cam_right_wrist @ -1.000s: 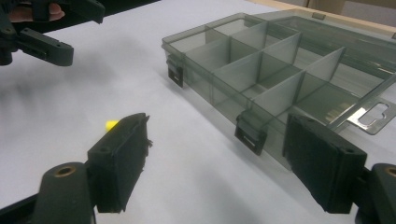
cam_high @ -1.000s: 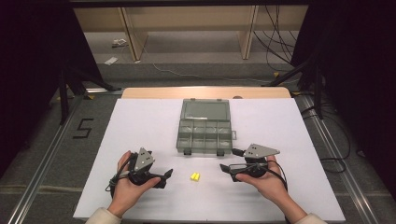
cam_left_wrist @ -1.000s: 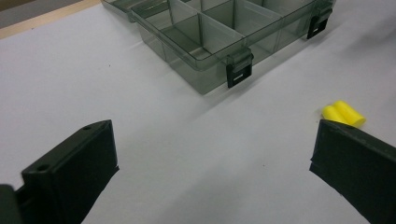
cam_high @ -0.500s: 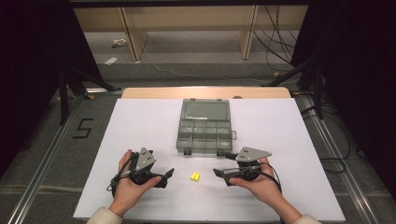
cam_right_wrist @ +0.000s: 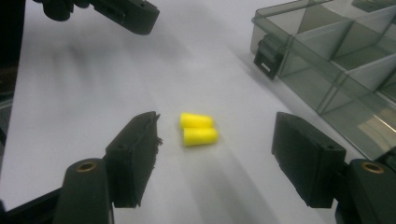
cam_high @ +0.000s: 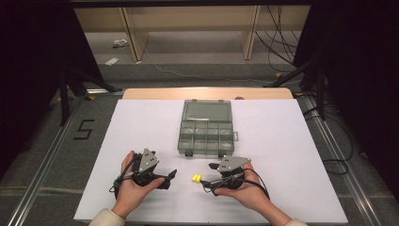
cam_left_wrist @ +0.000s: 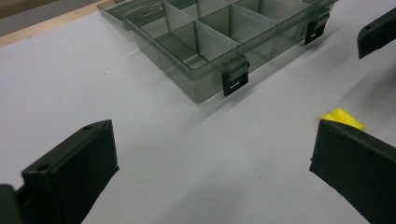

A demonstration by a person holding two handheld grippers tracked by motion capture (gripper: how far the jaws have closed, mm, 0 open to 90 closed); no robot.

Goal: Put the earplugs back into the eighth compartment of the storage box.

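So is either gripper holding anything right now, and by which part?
Nothing is held. The right gripper is open, with the two yellow earplugs on the table beyond its jaws; the left gripper is open too.

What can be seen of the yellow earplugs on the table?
Two yellow earplugs, short soft-looking foam cylinders with rounded ends, lie side by side and touching on the white table. They sit in front of the open grey organiser box, apart from it. The right claw is open with its jaws to either side of them, not touching. The left claw is open nearby.
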